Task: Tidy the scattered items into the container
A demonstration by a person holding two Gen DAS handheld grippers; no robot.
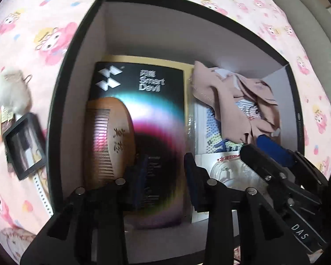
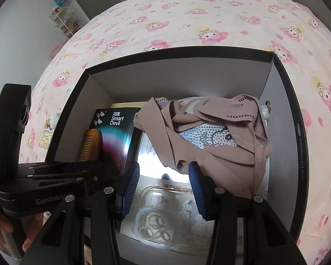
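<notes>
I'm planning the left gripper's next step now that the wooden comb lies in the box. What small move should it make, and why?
Probably lift the left gripper clear of the black box and head toward the small black frame lying outside on the bedsheet. The wooden comb rests on the Smart Devil package, nothing sits between the fingers, and items remain outside.

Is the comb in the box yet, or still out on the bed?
In. The comb lies inside the box, on the Smart Devil pack.

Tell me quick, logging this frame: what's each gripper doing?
Left gripper: open, nothing held, above the wooden comb in the box.
Right gripper: open, empty.
</notes>
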